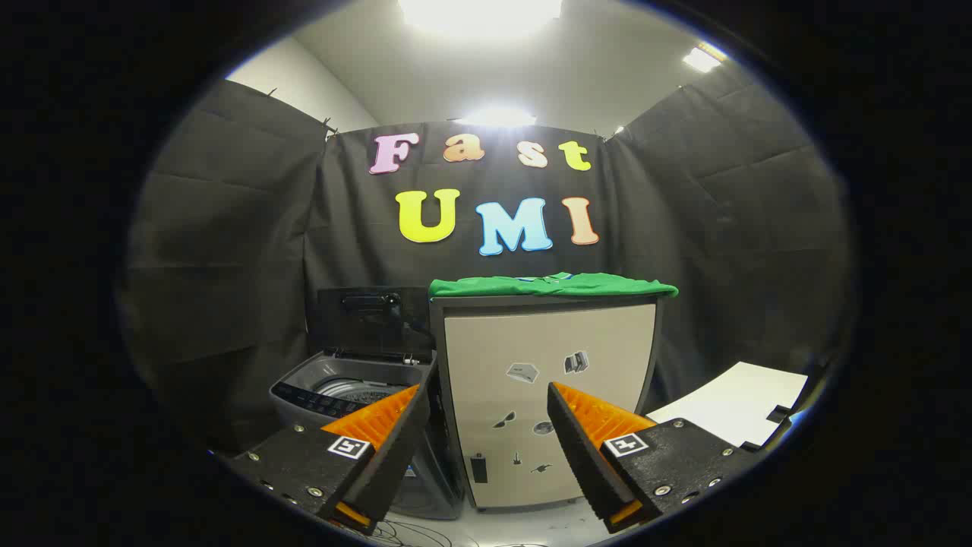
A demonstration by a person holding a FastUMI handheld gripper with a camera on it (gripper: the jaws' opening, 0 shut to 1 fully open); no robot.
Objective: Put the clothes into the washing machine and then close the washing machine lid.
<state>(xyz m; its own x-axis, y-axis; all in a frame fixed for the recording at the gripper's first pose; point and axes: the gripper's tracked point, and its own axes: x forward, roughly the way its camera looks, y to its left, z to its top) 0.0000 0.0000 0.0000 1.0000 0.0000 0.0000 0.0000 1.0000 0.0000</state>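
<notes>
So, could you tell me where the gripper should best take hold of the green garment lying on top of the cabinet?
Probably at the front hem of the green garment, coming from the front and slightly above: it lies flat on the cabinet, its edge drooping over the front lip. The gripper is open and holds nothing, well short of it. The washing machine stands open alongside.

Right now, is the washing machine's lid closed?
No: the lid stands upright behind the washing machine, drum exposed; the gripper is open.
</notes>
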